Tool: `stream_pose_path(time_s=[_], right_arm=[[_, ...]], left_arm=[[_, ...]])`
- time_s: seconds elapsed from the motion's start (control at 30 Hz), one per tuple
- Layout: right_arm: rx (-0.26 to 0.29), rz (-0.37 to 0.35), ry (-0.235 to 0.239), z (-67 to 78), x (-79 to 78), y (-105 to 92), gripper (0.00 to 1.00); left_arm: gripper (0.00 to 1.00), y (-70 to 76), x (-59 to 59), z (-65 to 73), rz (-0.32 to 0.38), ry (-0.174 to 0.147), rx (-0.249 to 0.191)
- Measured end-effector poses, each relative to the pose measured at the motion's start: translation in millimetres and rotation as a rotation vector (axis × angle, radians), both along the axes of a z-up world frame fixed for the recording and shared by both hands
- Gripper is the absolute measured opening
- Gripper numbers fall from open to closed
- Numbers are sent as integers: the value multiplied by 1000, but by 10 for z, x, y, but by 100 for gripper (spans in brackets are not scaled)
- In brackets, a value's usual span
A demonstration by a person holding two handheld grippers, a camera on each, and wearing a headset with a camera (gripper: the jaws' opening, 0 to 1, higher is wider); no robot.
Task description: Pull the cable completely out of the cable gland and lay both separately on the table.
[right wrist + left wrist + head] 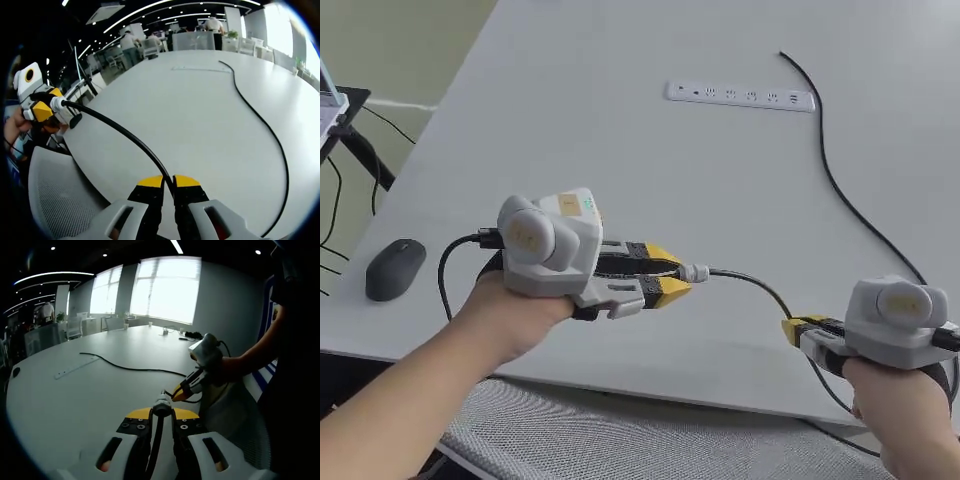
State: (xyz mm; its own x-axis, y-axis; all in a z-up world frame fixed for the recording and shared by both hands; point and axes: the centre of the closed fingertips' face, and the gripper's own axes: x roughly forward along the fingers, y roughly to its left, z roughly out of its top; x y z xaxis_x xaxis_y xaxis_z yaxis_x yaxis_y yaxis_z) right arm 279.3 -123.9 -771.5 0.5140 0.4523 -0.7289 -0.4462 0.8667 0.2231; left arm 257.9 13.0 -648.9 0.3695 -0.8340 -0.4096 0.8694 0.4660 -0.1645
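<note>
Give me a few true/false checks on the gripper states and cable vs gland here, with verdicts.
1. The left gripper is shut on the cable gland. True.
2. The cable is fully out of the gland. False: it runs into the gland and spans the gap between the two grippers.
3. The right gripper is open and off the cable. False: its jaws are shut on the cable.
4. A power strip lies on the table. True.
5. The mouse sits next to the power strip. False: it is by the near edge, well apart from it.
</note>
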Motion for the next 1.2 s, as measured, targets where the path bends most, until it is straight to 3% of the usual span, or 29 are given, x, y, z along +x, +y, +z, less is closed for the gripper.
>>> stream_pose_path(time_s=[0.13, 0.23, 0.37, 0.53, 0.6, 0.8, 1.03, 1.2], right_arm=[[-22, 34, -13, 34, -28, -15, 3], [-60, 84, -63, 102, -35, -33, 8], [-56, 116, -84, 226, -73, -3, 13], [-75, 225, -201, 582, -17, 126, 19], [-88, 295, -262, 751, 10, 241, 20], [-108, 480, -388, 1141, 30, 691, 22], [-158, 604, -439, 1167, 27, 1046, 21], [-180, 652, -453, 1141, 14, 1153, 19]], left_arm=[[15, 10, 16, 28, 13, -1, -7], [15, 33, 43, 33, 24, -4, -6], [15, 45, 55, 46, 30, -6, -5], [15, 45, 47, 39, 29, -3, -2], [15, 44, 43, 41, 28, -2, -4], [15, 57, 43, 38, 25, -2, -2], [15, 61, 46, 53, 26, -6, -2], [15, 62, 46, 74, 22, -9, -6]])
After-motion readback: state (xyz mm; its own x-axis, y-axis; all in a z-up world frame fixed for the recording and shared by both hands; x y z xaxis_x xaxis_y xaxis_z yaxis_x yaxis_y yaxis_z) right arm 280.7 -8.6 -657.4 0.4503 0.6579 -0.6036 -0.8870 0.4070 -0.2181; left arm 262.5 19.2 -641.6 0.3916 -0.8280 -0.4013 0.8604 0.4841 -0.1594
